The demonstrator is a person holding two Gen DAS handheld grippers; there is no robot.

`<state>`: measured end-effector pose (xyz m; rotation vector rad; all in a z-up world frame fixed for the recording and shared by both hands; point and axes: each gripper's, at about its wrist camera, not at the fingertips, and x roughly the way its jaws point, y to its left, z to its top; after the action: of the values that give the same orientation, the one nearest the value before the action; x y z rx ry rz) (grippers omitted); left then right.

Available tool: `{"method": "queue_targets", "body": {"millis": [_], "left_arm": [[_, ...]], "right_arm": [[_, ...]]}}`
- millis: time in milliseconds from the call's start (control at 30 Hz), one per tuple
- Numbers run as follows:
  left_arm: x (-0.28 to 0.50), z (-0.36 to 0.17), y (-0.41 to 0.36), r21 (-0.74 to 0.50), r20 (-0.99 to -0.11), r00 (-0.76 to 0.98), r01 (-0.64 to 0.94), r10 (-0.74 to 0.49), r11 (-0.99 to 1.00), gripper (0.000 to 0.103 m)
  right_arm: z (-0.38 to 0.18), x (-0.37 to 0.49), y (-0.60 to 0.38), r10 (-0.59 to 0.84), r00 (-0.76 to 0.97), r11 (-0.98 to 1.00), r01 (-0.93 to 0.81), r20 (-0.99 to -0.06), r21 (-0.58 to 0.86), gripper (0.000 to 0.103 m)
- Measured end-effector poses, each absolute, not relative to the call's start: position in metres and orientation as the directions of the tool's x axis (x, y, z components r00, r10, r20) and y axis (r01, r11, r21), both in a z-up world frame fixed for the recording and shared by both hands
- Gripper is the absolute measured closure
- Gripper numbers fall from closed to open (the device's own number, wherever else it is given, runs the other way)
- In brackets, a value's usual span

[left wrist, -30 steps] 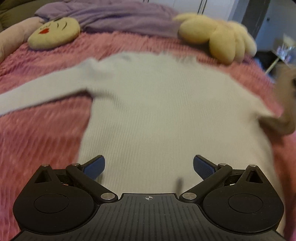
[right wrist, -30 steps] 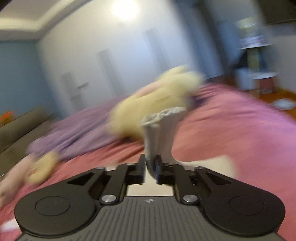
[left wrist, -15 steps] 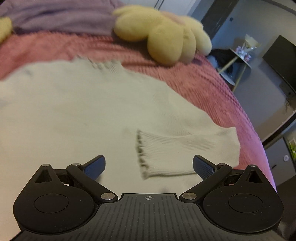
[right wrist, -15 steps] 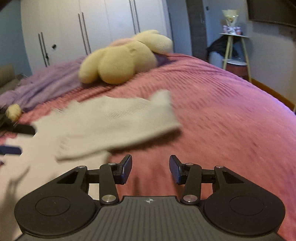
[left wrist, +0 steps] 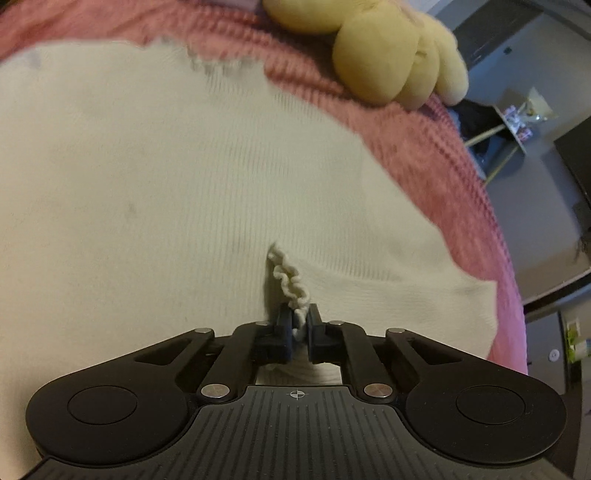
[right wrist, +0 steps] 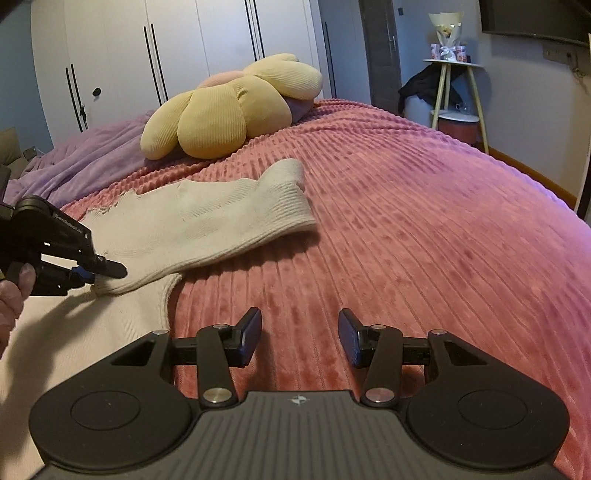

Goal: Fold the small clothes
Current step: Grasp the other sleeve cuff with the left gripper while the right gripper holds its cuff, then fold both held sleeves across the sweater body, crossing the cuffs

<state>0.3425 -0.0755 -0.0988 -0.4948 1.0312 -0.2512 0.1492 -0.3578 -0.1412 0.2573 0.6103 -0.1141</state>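
The left gripper (left wrist: 299,325) was clamped on the ruffled cuff (left wrist: 291,284) of a cream ribbed sweater (left wrist: 166,184), its two jaws pressed together with the frilled edge of the knit pinched between them. The sleeve (left wrist: 388,299) ran off to the right from the cuff, folded back across the body of the garment. Seen from the right wrist camera, the same left gripper (right wrist: 94,277) reached in from the left edge of the scene, its tips at the end of the folded sleeve (right wrist: 221,225), with part of the person's hand (right wrist: 11,295) visible behind it.

The right gripper (right wrist: 300,332) hung released, its jaws spread well apart and holding nothing, above the pink ribbed bedspread (right wrist: 424,229) just beside the sweater's side edge (right wrist: 168,295).

The sweater lay flat on the bed, its frilled neckline (left wrist: 218,64) toward the headboard end. Beyond it, a yellow flower-shaped cushion (right wrist: 229,110) rested on the bedspread beside a rumpled lilac blanket (right wrist: 85,155). White wardrobe doors (right wrist: 166,51) stood behind the bed, and a small round side table (right wrist: 456,92) carrying a wrapped bouquet (right wrist: 447,29) stood in the far right corner of the room.
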Motion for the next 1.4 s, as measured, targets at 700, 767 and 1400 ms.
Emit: {"method": "queue_targets", "body": {"millis": [700, 767, 1400], "left_arm": [[0.321, -0.090, 0.101, -0.352, -0.742, 0.660, -0.233, -0.118, 0.906, 0.094], [0.323, -0.094, 0.103, -0.367, -0.742, 0.657, -0.230, -0.134, 0.901, 0.093], [0.343, -0.069, 0.113, -0.308, -0.628, 0.773, -0.141, -0.090, 0.941, 0.095]], "right_arm": [[-0.126, 0.234, -0.308, 0.305, 0.793, 0.830, 0.050, -0.527, 0.556, 0.058], [-0.132, 0.244, -0.310, 0.305, 0.785, 0.817, 0.076, -0.539, 0.572, 0.058], [-0.171, 0.298, -0.331, 0.340, 0.816, 0.547, 0.232, -0.467, 0.805, 0.063]]}}
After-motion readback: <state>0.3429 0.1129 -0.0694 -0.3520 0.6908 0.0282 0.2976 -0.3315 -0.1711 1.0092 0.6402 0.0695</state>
